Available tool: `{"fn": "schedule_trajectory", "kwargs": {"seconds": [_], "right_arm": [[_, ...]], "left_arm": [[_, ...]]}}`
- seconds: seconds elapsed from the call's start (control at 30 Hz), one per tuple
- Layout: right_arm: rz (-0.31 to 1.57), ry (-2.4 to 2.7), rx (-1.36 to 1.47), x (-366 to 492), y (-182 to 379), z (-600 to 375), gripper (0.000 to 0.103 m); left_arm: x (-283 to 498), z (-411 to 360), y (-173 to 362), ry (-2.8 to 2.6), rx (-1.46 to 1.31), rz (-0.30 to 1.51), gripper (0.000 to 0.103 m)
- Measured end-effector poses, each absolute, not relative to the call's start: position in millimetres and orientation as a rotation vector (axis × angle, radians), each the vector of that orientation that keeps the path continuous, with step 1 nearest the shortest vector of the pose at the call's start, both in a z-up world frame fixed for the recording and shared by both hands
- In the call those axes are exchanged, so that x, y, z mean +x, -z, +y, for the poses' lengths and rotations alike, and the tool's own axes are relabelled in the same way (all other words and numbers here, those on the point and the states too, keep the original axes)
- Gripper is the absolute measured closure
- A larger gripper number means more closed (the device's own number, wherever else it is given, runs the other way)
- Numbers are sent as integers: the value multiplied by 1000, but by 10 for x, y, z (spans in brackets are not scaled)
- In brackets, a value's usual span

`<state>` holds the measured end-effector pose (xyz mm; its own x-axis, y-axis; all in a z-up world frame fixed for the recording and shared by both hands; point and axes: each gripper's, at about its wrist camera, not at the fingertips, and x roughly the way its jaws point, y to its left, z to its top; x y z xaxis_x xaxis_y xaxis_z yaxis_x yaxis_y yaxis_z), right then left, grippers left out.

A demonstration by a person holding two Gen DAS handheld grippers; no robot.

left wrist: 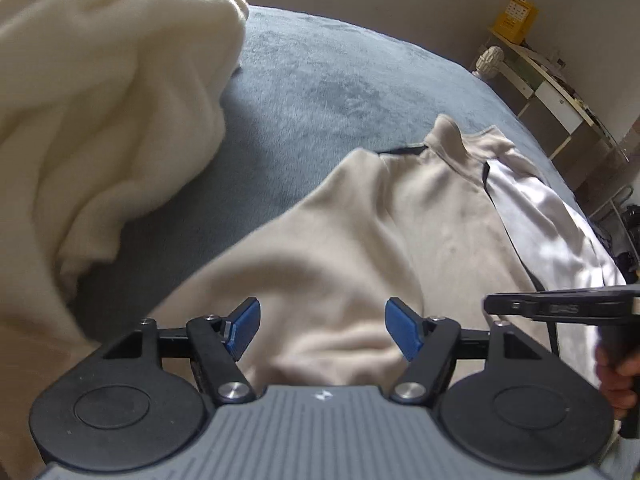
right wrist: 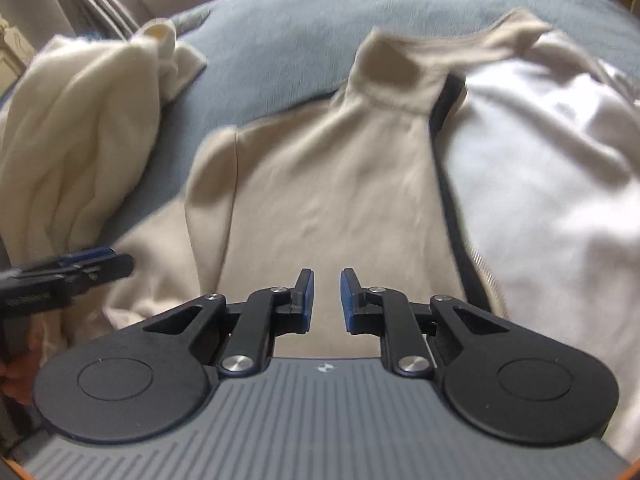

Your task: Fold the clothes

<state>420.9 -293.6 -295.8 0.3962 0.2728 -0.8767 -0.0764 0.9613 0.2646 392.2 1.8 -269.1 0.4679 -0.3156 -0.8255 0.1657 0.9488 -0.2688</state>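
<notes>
The cream blanket (left wrist: 92, 120) lies bunched up to the left of the beige jacket (left wrist: 360, 232), on the blue-grey bed cover (left wrist: 328, 76). The left gripper (left wrist: 322, 330) hovers over the jacket's near left part, likely a sleeve, with its blue pads (left wrist: 244, 328) spread wide and nothing between them. The jacket lies spread flat, collar (right wrist: 400, 68) pointing away. The right gripper (right wrist: 326, 296) hovers low over the jacket's near edge, its jaws a small gap apart and gripping nothing. Right of the beige front, the jacket's white lining (right wrist: 540, 168) shows past a dark zipper edge (right wrist: 452, 184). Far behind and right of the jacket, a yellow box (left wrist: 516, 20) sits on a shelf (left wrist: 560, 80); its writing is too small to read. The printing on each gripper's side is blurred.
</notes>
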Motion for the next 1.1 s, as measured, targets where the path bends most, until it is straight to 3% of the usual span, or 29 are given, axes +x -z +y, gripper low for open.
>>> {"fn": "schedule_trajectory", "kwargs": {"seconds": [0.07,0.17,0.4,0.7,0.73,0.77,0.87,1.0,1.1], "right_arm": [[1093,-223,162,4083,3149,-2890,90],[1099,-169,271,4077,3017,-2961,90],[1051,-234,224,3753,2725,-2678,88],[1025,-331,300,3094,2485,-1984,85],[1025,-333,307,3020,2449,-1944,85],[1020,-335,308,2943,2400,-1913,85],[1003,-339,267,2748,2247,-1862,85],[999,-352,269,2620,2160,-1877,85],[1034,-403,338,2637,2274,-1788,85]], "left_arm": [[3622,92,2666,282,-127,1061,33],[3226,236,2604,267,-74,1064,33],[2647,590,2420,166,22,937,33],[3265,740,2419,67,-4,919,34],[3353,745,2462,48,-20,923,52],[3413,766,2505,10,-35,928,92],[3305,992,2447,-59,-175,869,97],[2658,1455,2141,-122,-273,737,97],[2178,1893,2130,-204,-384,743,97]]}}
